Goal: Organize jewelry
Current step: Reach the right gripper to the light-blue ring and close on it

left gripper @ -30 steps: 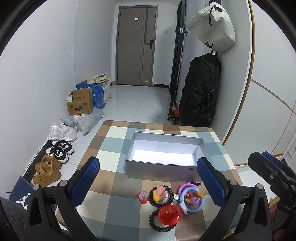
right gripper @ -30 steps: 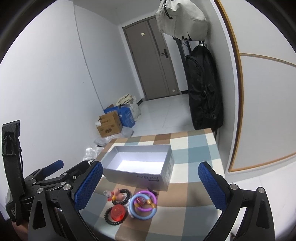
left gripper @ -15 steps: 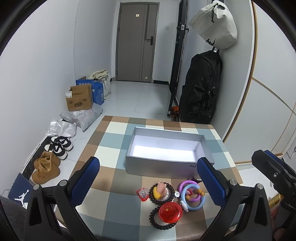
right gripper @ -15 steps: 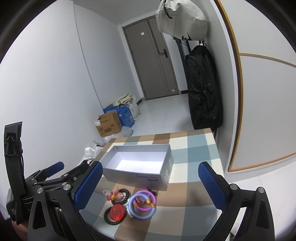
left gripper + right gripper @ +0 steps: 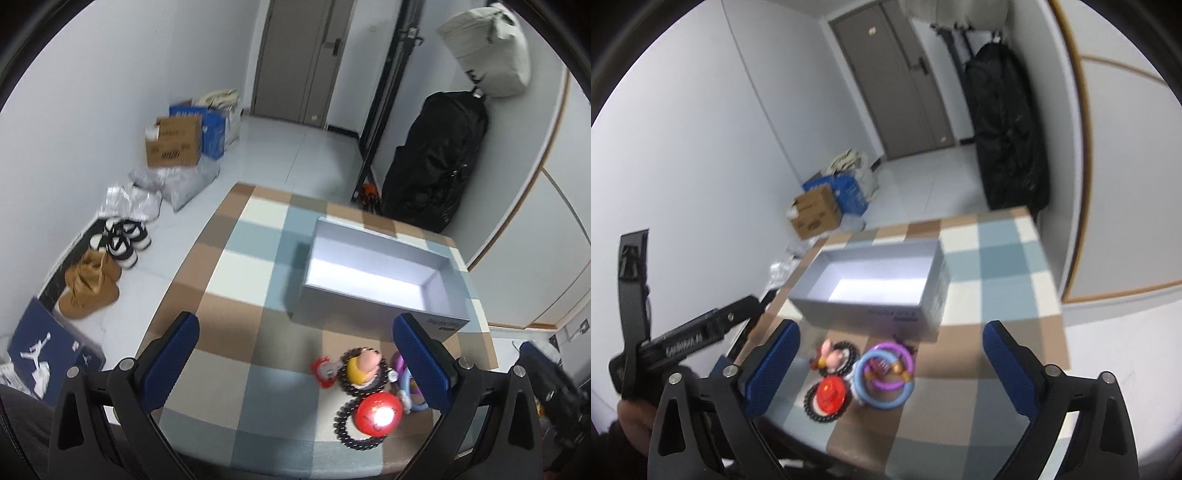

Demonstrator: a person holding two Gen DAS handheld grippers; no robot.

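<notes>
Tipping down over the last second, both spread, empty tongs, left (image 5: 299,358) and right (image 5: 890,354), now frame the jewelry cluster (image 5: 866,373) just before the empty box (image 5: 875,284), so picking looks imminent.

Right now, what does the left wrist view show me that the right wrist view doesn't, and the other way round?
Only the left wrist view shows the shoes, the brown boots and the dark blue shoe box on the floor, plus the pale bag hung over the black backpack.

Only the right wrist view shows the purple and blue rings in full, and the left gripper's body from the side.

Both show the empty grey box, the red badge, the checked tablecloth, the cardboard box and both grippers open.
</notes>
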